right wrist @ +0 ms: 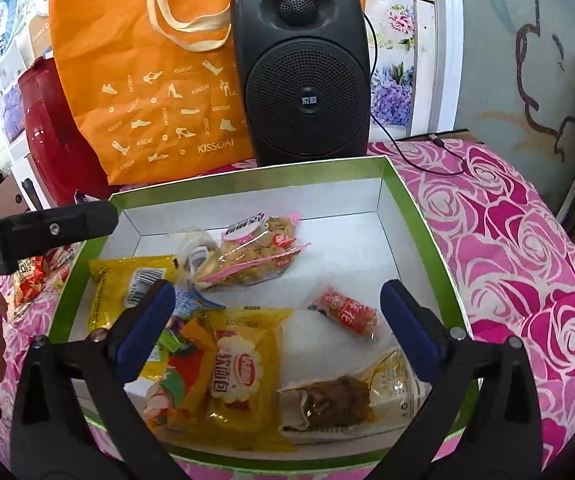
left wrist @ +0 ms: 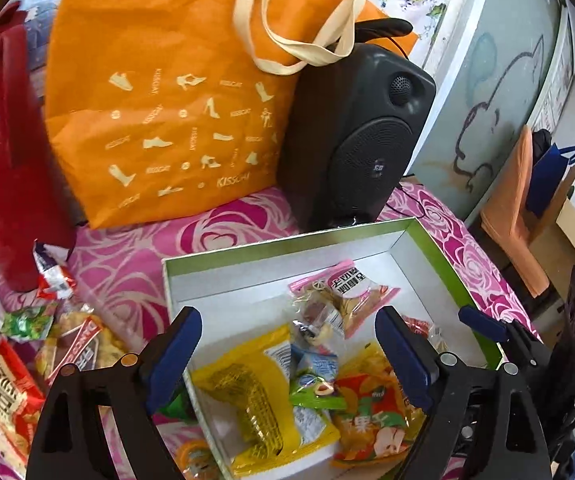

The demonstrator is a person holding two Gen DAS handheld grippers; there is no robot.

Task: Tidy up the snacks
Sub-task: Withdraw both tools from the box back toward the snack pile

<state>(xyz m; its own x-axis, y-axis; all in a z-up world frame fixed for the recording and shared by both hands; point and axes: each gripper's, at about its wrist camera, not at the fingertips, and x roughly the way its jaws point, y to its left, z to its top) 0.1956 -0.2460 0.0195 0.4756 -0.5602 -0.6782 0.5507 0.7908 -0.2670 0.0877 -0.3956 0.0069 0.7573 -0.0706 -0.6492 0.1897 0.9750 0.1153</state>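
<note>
From my left claw [left wrist: 287, 356], spread wide and holding nothing, I see the green box [left wrist: 427, 248] of snack packs, more snacks [left wrist: 39, 344] left of it, orange bag [left wrist: 159, 112] behind, from my right claw [right wrist: 277, 312], also spread, yellow bread pack [right wrist: 243, 376] in box, black speaker [right wrist: 303, 72] behind.

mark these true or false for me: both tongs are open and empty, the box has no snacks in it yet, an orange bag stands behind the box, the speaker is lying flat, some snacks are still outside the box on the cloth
1. Both tongs are open and empty. True: the left tongs and right tongs hold nothing.
2. The box has no snacks yet. False: several packets lie in it, among them a yellow bread packet and a small red packet.
3. An orange bag stands behind the box. True.
4. The speaker lies flat. False: it stands upright beside the bag.
5. Snacks remain outside the box. True: loose packets lie on the rose-patterned cloth.
</note>
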